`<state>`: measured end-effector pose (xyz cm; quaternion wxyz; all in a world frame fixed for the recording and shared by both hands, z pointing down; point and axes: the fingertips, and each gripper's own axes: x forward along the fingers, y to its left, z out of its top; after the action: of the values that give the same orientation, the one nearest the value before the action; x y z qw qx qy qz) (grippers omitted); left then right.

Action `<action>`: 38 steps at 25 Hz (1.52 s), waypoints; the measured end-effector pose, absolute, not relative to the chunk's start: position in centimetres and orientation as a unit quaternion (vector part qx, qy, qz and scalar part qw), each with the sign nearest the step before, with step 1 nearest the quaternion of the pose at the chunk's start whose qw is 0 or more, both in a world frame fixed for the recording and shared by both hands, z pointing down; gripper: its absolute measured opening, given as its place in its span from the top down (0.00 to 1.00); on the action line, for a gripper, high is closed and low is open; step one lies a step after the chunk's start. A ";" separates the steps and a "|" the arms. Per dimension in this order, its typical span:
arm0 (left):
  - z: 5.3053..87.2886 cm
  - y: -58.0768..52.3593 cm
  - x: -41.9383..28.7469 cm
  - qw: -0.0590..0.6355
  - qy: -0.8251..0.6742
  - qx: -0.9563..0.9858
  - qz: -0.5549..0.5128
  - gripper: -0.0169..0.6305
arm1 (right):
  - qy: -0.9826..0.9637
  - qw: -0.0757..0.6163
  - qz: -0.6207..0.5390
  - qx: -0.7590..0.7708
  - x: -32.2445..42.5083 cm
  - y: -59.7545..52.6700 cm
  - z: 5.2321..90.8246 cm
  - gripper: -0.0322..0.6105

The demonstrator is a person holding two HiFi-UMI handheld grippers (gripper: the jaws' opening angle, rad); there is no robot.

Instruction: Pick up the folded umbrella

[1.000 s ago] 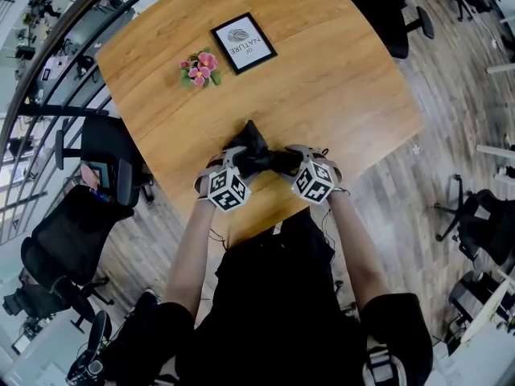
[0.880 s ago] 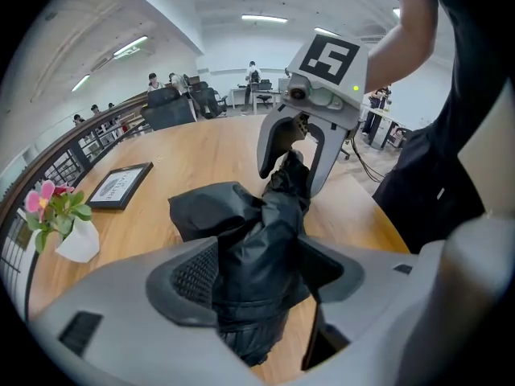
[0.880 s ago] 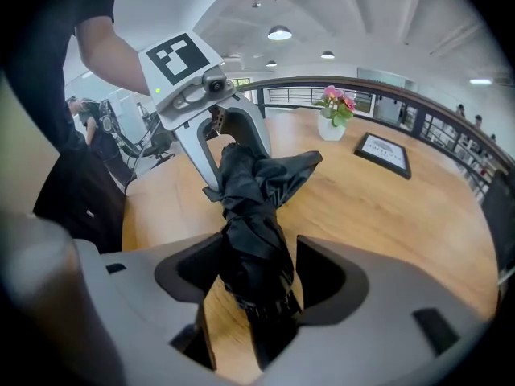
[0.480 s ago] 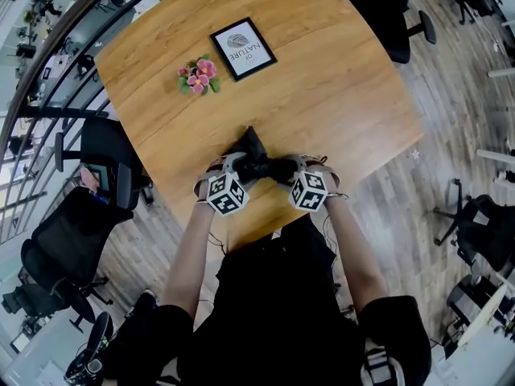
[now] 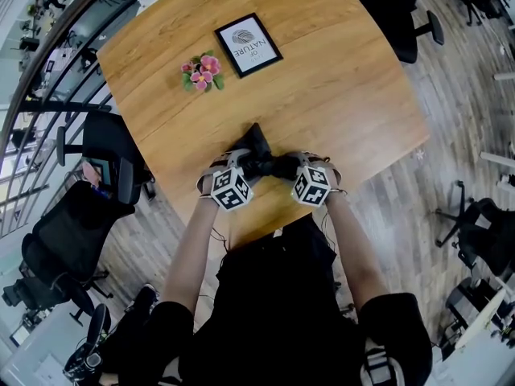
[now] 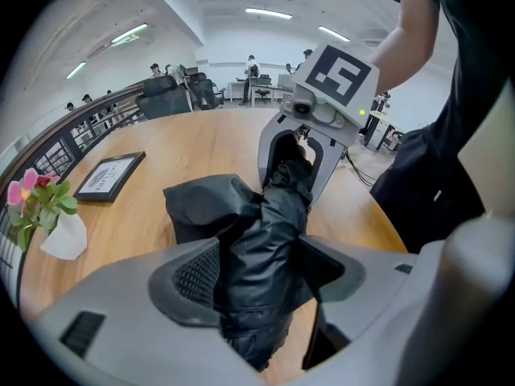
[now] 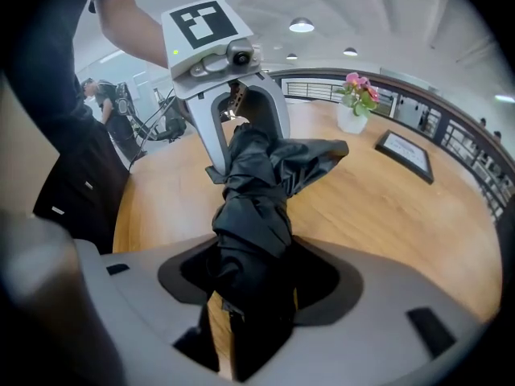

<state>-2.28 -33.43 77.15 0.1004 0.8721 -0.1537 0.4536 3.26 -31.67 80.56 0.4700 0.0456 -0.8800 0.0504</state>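
Note:
The folded umbrella (image 5: 259, 161) is a crumpled black bundle lying on the wooden table (image 5: 338, 79) near its front edge. My left gripper (image 5: 241, 166) is at its left end, and its pads press the black fabric (image 6: 265, 232) from both sides. My right gripper (image 5: 286, 167) straddles the other end, facing the left one. Its jaws are closing with the umbrella (image 7: 253, 207) between them, and dark gaps still show on either side of it. Each gripper's view shows the other gripper at the far end of the bundle.
A framed print (image 5: 248, 44) and a small pot of pink flowers (image 5: 201, 71) stand at the back left of the table. Black office chairs (image 5: 105, 159) sit to the left, another at the far side (image 5: 394, 14). The table's front edge lies just below the grippers.
The right gripper has sunk slightly over the umbrella's end. The left gripper and the umbrella have kept their place.

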 end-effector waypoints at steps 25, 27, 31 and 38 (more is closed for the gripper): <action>71.7 -31.1 -2.6 0.010 -0.163 0.883 0.440 0.66 | -0.866 0.490 -0.042 0.092 3.6 -30.3 75.1 0.60; 71.2 -30.9 -2.6 0.003 -0.165 0.884 0.437 0.66 | -0.865 0.490 -0.048 0.096 3.5 -30.2 74.6 0.60; 69.8 -30.7 -2.8 -0.014 -0.173 0.885 0.431 0.66 | -0.864 0.489 -0.063 0.105 3.4 -30.0 73.3 0.60; 66.9 -31.3 -2.7 -0.049 -0.185 0.886 0.423 0.66 | -0.864 0.480 -0.089 0.124 3.5 -30.8 70.4 0.60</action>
<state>-2.66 -31.26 66.94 -0.0488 0.8858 -0.1852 0.4228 3.50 -30.80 70.40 0.4805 0.1240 -0.8636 -0.0886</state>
